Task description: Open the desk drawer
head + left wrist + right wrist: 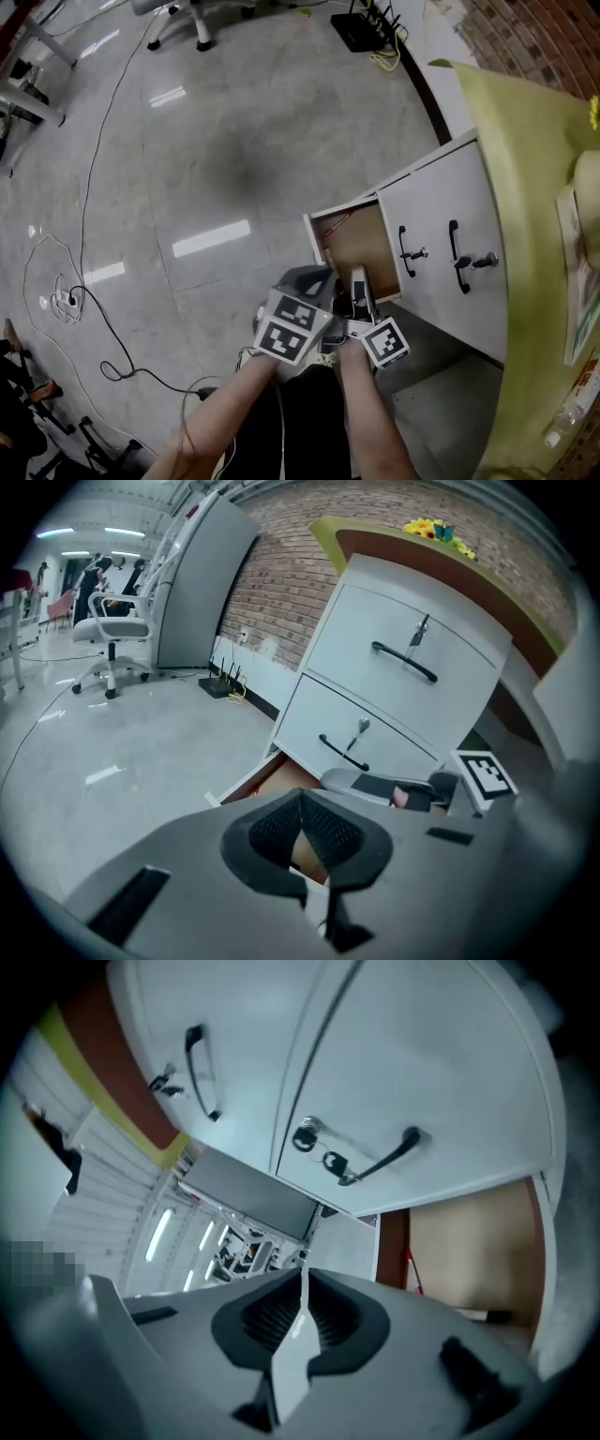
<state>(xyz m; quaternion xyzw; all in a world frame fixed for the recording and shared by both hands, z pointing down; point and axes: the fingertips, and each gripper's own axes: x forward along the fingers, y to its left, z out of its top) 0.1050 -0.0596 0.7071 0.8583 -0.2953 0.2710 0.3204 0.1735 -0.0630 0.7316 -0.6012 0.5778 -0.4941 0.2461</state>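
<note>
The white drawer cabinet (469, 244) stands under a yellow-green desk top (525, 187). Its lowest drawer (312, 234) is pulled out, and a red pen (339, 225) lies on its brown floor. The two drawers above are closed, each with a black handle (404, 251) and a key (483, 261). Both grippers hover side by side at the open drawer's near end. My left gripper (323, 274) is shut and holds nothing. My right gripper (358, 274) is also shut with nothing in it. The right gripper view shows the drawer interior (469, 1251) and one handle (380, 1162).
An office chair (178, 19) and a black router (361, 33) stand far across the glossy floor. Cables (66, 300) trail at the left. Papers and a bottle (562, 422) lie on the desk top. A brick wall (281, 555) runs behind the cabinet.
</note>
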